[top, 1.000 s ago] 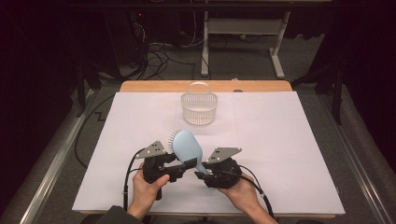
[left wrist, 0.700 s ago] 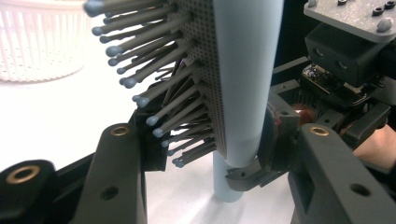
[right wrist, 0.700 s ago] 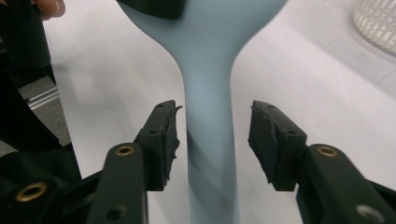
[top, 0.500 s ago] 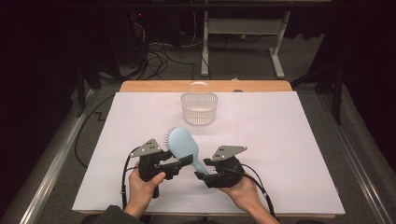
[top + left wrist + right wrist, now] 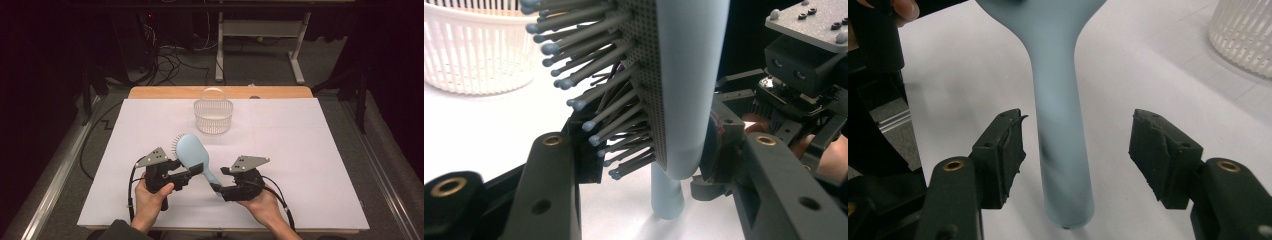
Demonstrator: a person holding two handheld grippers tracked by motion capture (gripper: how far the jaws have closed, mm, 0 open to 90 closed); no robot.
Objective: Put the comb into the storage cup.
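Two grippers meet over my white-covered table (image 5: 310, 165). My left gripper (image 5: 196, 169) is clamped on the head of the pale blue plastic hairbrush (image 5: 192, 155), one jaw among the bristles (image 5: 589, 80), the other against its smooth back. My right gripper (image 5: 1075, 147) stands released, jaws apart either side of the handle (image 5: 1060, 125). Beyond sits a white slatted plastic basket (image 5: 213, 117), well apart.

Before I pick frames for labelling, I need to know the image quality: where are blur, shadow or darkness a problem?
High view: white table cover evenly lit, surroundings dark. Left gripper view: hairbrush bristles sharp, basket behind slightly soft. Right gripper view: brush handle blurred and darkly smudged, casting a soft shadow near its tip.
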